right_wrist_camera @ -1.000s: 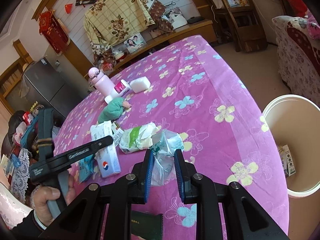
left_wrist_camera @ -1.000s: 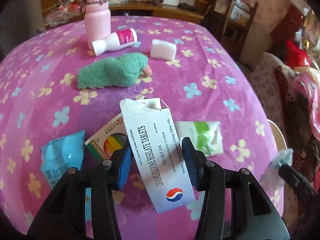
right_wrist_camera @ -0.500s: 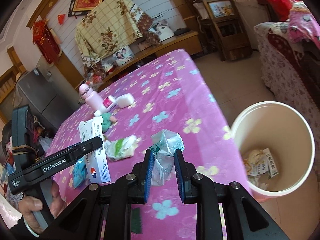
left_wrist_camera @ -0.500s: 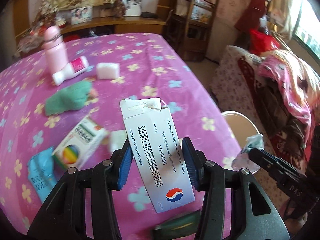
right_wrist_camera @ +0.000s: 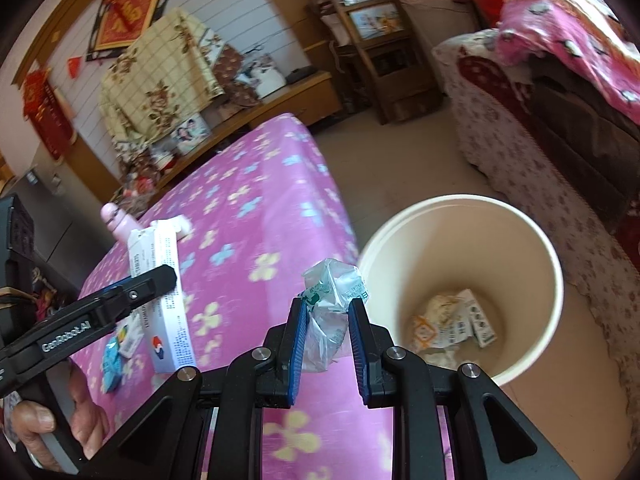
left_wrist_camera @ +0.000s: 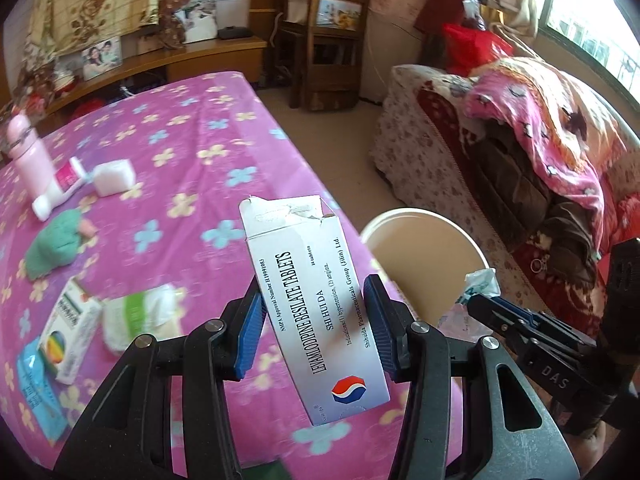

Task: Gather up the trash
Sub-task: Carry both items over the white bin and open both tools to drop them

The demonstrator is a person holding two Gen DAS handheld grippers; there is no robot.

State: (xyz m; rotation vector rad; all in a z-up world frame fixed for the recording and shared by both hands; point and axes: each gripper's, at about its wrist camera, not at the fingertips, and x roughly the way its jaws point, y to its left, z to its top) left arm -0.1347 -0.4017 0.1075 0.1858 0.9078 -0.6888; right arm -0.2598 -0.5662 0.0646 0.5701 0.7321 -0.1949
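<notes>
My left gripper (left_wrist_camera: 316,320) is shut on a white tablet box (left_wrist_camera: 308,300) with black lettering, held above the table's right edge; the same tablet box (right_wrist_camera: 160,292) shows at the left of the right wrist view. My right gripper (right_wrist_camera: 326,336) is shut on a crumpled clear plastic wrapper (right_wrist_camera: 332,304), close to the rim of a cream waste bin (right_wrist_camera: 552,264) on the floor. That bin (left_wrist_camera: 404,248) holds several crushed cartons (right_wrist_camera: 452,324). The wrapper (left_wrist_camera: 480,284) and right gripper also appear at the right of the left wrist view.
On the purple flowered table (left_wrist_camera: 200,152) lie a green cloth (left_wrist_camera: 52,248), a pink bottle (left_wrist_camera: 28,156), a white tube (left_wrist_camera: 60,188), a white block (left_wrist_camera: 114,176), a colourful box (left_wrist_camera: 68,336), a green-white packet (left_wrist_camera: 140,312) and a blue packet (left_wrist_camera: 32,384). A sofa (left_wrist_camera: 520,168) stands right of the bin.
Both grippers have swung to the right, off the middle of the table toward the bin, each keeping its item. The bin now shows large in both views.
</notes>
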